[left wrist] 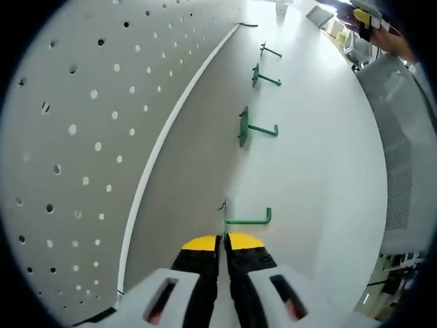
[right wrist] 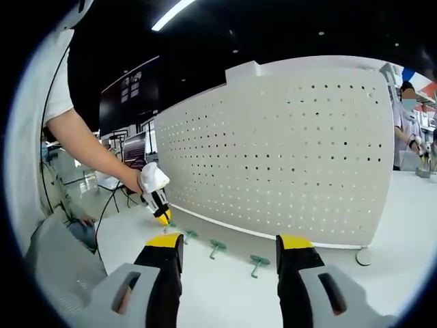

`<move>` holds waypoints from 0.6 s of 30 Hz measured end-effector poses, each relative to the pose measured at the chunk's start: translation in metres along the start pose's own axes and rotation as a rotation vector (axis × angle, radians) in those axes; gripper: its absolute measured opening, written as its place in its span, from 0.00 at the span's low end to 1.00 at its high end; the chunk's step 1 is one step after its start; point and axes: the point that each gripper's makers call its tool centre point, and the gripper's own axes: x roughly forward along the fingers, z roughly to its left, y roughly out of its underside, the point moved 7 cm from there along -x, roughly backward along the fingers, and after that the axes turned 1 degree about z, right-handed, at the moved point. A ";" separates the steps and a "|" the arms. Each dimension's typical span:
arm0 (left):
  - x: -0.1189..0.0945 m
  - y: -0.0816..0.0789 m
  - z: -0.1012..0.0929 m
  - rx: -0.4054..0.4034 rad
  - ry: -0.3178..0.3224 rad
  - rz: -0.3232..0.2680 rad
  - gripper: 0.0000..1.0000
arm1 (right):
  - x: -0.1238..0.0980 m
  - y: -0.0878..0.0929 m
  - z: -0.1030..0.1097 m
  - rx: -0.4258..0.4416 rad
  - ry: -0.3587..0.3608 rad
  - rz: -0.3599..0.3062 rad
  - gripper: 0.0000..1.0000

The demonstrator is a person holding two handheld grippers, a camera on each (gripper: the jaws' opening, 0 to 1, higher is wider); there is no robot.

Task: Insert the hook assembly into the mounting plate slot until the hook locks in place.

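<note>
The left gripper (left wrist: pixel 224 247) had its yellow-tipped jaws pressed almost together on the thin plate of the nearest green hook (left wrist: pixel 247 219), which lay on the white worktop (left wrist: pixel 321 178) just beside the foot of the pegboard (left wrist: pixel 82 137). In the left gripper view, 3 more green hooks lay along the worktop in a row away from the pegboard's lower edge: a second hook (left wrist: pixel 254 128), a third hook (left wrist: pixel 263 76) and a fourth hook (left wrist: pixel 269 50), each well apart from the next; a small dark hook (left wrist: pixel 247 24) lay near the board's far end. In the right gripper view, the pegboard (right wrist: pixel 287 157) stood upright on the worktop (right wrist: pixel 403 219), and the left gripper (right wrist: pixel 161 213), held in a person's hand (right wrist: pixel 136 181), touched down at the board's foot on the leftmost hook. The right gripper (right wrist: pixel 229 249) hovered with its jaws wide apart and nothing between them, pointing at the pegboard. Between its jaws, hooks on the worktop showed near the board's foot: 1 hook (right wrist: pixel 217 247) and another (right wrist: pixel 259 262). A small round disc (right wrist: pixel 364 257) sat beside the board's right corner. A second person (right wrist: pixel 407 130) stood past the board's right end.
</note>
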 end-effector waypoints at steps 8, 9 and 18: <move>0.000 -0.002 -0.001 0.033 -0.014 0.014 0.03 | 0.000 0.000 0.001 -0.003 -0.002 0.007 0.52; 0.000 -0.001 -0.001 0.024 -0.016 0.012 0.03 | 0.000 0.000 0.001 -0.003 -0.002 0.006 0.52; -0.001 -0.001 -0.002 0.006 -0.024 0.006 0.02 | 0.000 0.000 0.001 -0.001 -0.001 0.008 0.52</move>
